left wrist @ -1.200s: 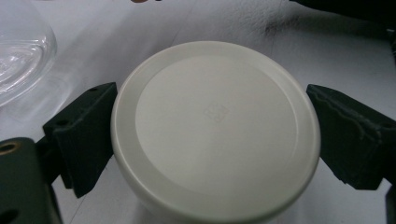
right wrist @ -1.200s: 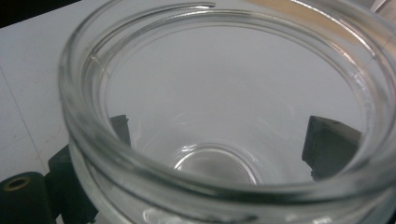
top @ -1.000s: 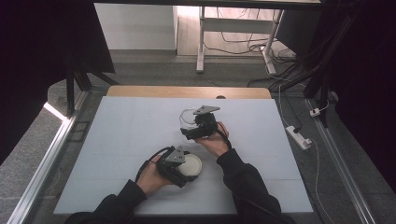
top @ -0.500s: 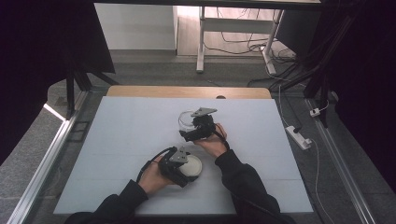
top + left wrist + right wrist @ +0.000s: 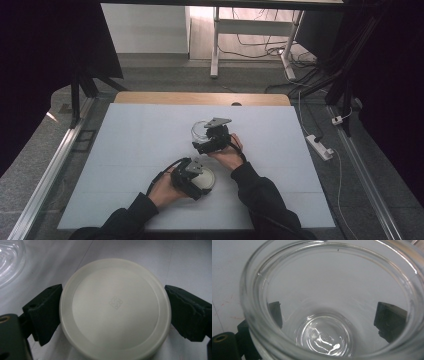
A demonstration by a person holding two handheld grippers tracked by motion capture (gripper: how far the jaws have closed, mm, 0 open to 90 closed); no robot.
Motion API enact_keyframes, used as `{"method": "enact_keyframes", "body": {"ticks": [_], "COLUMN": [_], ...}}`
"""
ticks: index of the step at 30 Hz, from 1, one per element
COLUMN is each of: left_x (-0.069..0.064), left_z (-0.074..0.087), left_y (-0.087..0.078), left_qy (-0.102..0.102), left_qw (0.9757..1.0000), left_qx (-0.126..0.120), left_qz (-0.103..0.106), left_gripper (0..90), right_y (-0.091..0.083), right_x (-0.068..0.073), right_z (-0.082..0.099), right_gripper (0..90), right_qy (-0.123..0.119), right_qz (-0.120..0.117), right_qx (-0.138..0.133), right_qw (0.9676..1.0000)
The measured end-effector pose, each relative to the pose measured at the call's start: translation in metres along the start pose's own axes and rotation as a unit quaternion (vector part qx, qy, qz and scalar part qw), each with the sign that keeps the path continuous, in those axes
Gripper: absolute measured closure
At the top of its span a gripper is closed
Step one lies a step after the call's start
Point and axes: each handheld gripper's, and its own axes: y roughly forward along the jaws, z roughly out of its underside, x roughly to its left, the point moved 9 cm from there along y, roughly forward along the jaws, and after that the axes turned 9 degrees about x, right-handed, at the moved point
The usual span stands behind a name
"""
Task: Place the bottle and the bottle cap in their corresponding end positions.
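On the white table (image 5: 125, 150), the lid (image 5: 206, 178) serves as the landmark: a round, cream-white disc lying flat near the table's front edge, a little left of centre.

The left hand (image 5: 165, 191) comes in from below and left of the lid, its sleeve (image 5: 117, 222) dark, and holds the left gripper (image 5: 192, 177) right at the lid. In the left gripper view the lid (image 5: 115, 307) sits between the 2 black jaws, 1 on each side of its rim. The jaws stand wide, spread to about the lid's full width; the left-hand jaw touches or nearly touches the rim, and the right-hand jaw sits just beside it with a thin gap, so whether they grip it I cannot tell. A faint square mark shows at the lid's centre.

Beyond the lid and slightly to its right stands a clear glass jar (image 5: 200, 131), apart from the lid. The right gripper (image 5: 207, 137) is at the jar, held by the right hand (image 5: 227, 154), which lies right of and beyond the lid. In the right gripper view the jar (image 5: 332, 302) is seen from its open mouth down to its base, and the 2 jaws show through the glass on either side of it, set wide around its body. Whether they press the glass I cannot tell.
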Motion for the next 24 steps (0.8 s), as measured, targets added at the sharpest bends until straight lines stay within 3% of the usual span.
{"method": "enact_keyframes", "body": {"ticks": [15, 24], "left_x": [-0.0003, -0.0013], "left_z": [0.0004, -0.0025], "left_y": [-0.0004, -0.0067], "left_qy": [-0.002, -0.014], "left_qw": [1.0000, 0.9995], "left_qx": [0.000, -0.022], "left_qz": [0.009, 0.015], "left_gripper": [3.0, 0.0], "right_y": [-0.0002, -0.0079], "right_x": [0.0000, -0.0006], "right_z": [-0.0001, -0.0023], "right_gripper": [5.8, 2.3], "right_qy": [0.004, 0.007], "right_qz": [0.000, -0.011], "right_qx": [0.007, -0.003], "right_qw": [1.0000, 0.9999]}}
